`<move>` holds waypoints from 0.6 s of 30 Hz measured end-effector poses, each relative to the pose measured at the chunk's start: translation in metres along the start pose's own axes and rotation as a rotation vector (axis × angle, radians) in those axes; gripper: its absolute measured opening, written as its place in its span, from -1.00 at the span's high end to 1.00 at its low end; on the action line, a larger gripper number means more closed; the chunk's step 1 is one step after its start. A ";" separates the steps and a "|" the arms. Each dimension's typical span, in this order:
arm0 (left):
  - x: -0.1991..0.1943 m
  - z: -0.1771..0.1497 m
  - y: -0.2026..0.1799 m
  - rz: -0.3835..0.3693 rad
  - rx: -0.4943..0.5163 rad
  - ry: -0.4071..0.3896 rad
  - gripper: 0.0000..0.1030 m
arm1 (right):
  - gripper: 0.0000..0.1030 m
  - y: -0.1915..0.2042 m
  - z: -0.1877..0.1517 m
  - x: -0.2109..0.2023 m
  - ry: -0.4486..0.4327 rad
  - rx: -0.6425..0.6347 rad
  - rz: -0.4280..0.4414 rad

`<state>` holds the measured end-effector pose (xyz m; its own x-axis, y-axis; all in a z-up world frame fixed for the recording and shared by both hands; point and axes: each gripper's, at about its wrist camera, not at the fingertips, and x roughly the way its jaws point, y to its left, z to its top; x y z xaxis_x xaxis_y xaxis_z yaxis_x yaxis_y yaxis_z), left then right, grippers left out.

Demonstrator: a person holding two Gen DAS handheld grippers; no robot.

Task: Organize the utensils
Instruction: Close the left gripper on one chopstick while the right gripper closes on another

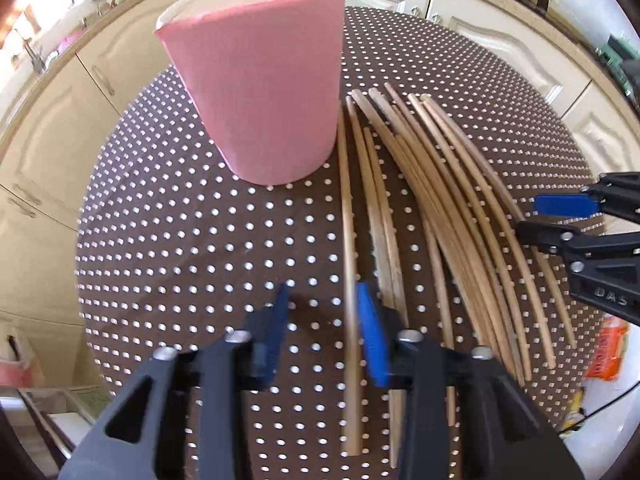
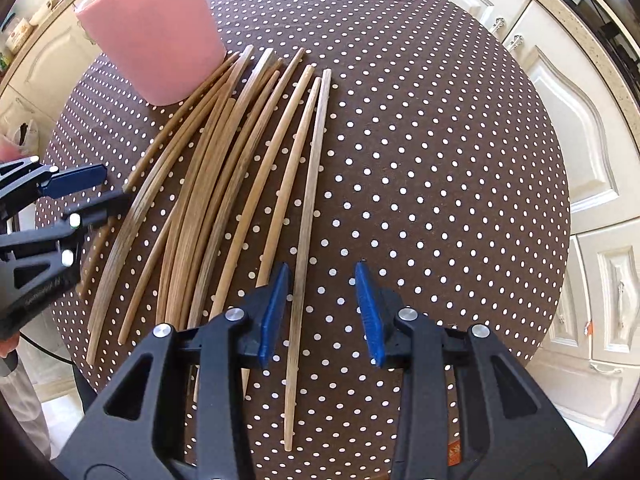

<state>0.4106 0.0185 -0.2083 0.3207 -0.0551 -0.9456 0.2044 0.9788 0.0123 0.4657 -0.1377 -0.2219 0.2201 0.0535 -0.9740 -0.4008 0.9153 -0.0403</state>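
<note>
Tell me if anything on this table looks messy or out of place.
The wooden chopsticks lie loose in a fanned, overlapping heap on the dotted tablecloth beside the upright pink cup, none visibly in it. Nothing looks spilled or broken.

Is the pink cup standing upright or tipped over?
Upright. The pink cup stands on its narrower base on the dotted tablecloth, open rim upward, beside the chopsticks.

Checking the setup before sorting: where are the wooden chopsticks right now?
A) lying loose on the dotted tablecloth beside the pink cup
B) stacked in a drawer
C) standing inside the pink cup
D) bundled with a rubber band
A: the chopsticks lie fanned out flat on the tablecloth next to the upright pink cup.
</note>
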 end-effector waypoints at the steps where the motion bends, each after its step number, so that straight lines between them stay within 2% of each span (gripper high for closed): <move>1: 0.000 0.003 -0.006 -0.002 0.007 0.008 0.87 | 0.34 0.003 0.002 0.000 0.008 -0.006 -0.001; 4: 0.003 0.011 -0.013 0.012 0.025 0.021 0.88 | 0.43 0.008 0.008 0.001 0.030 -0.026 0.002; 6: 0.006 0.013 -0.015 0.006 0.020 0.017 0.89 | 0.68 0.013 0.011 0.000 0.040 -0.036 0.003; 8: 0.006 0.014 -0.017 -0.007 0.014 0.004 0.89 | 0.76 0.017 0.012 0.000 0.040 -0.045 -0.002; 9: 0.007 0.012 -0.015 -0.017 0.007 -0.007 0.89 | 0.86 0.018 0.013 -0.001 0.040 -0.043 0.004; 12: 0.001 0.003 -0.006 -0.065 -0.019 -0.047 0.89 | 0.89 0.015 0.012 -0.003 0.018 -0.014 0.034; 14: -0.015 -0.015 0.004 -0.090 -0.007 -0.080 0.89 | 0.89 0.010 0.007 -0.006 -0.003 0.007 0.077; 18: -0.042 -0.026 -0.002 -0.137 0.037 -0.161 0.89 | 0.89 -0.009 -0.005 -0.028 -0.121 0.086 0.176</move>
<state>0.3726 0.0235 -0.1766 0.4308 -0.2206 -0.8751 0.2887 0.9524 -0.0979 0.4590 -0.1497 -0.1954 0.2607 0.2579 -0.9303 -0.3666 0.9179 0.1517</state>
